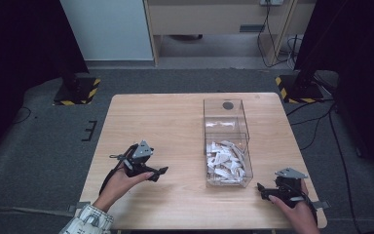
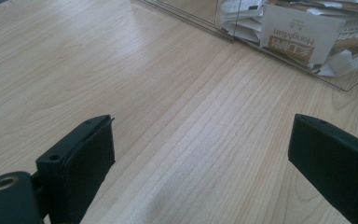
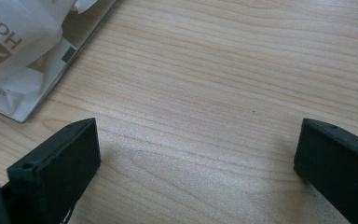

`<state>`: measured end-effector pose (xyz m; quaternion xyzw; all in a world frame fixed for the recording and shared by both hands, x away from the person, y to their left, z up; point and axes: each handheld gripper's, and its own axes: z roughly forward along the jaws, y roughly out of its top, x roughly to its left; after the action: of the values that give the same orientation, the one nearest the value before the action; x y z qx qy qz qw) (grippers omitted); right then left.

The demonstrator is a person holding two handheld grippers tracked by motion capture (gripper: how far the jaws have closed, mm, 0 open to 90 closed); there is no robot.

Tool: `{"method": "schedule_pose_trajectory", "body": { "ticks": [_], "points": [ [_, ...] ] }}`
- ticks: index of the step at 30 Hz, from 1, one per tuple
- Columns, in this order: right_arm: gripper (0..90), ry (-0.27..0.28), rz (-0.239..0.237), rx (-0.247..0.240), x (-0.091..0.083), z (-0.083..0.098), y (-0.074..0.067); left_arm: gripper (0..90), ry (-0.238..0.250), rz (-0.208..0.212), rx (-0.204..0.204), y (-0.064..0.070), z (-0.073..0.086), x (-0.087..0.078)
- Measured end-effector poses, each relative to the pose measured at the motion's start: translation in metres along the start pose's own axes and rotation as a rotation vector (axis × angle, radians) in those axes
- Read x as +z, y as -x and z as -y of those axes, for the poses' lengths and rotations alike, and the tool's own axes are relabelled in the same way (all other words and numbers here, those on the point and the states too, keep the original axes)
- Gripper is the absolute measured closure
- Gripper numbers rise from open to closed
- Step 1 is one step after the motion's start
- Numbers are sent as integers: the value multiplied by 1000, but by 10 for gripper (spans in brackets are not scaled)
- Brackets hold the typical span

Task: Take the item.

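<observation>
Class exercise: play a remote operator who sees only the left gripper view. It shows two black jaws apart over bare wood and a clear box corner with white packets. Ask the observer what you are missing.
Operator: How big is that box?
Observer: The high view shows the clear box as long, with two compartments; the white packets fill only the near one.
Operator: And the far compartment?
Observer: It looks empty, apart from a dark round spot at its far end.
Operator: Where is the other gripper?
Observer: The right gripper sits near the table's front right edge, right of the box, jaws apart and holding nothing.
</observation>
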<state>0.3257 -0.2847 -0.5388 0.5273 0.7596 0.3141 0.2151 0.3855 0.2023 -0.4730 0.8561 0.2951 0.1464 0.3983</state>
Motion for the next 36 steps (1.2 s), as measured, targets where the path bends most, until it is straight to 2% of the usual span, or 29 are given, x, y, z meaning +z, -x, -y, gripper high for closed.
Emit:
{"method": "schedule_pose_trajectory", "body": {
  "ticks": [5,12,20,24,36],
  "points": [
    [6,0,0,1,0,0,0,63,-9,-7,17,0,-11,1],
    [6,0,0,0,0,0,0,61,19,6,47,3,-29,1],
    [6,0,1,0,0,0,0,62,34,12,49,4,-44,4],
    [6,0,0,1,0,0,0,66,18,1,86,9,-50,10],
    [6,1,1,1,0,0,0,60,28,50,96,22,-65,20]
  ]
}}
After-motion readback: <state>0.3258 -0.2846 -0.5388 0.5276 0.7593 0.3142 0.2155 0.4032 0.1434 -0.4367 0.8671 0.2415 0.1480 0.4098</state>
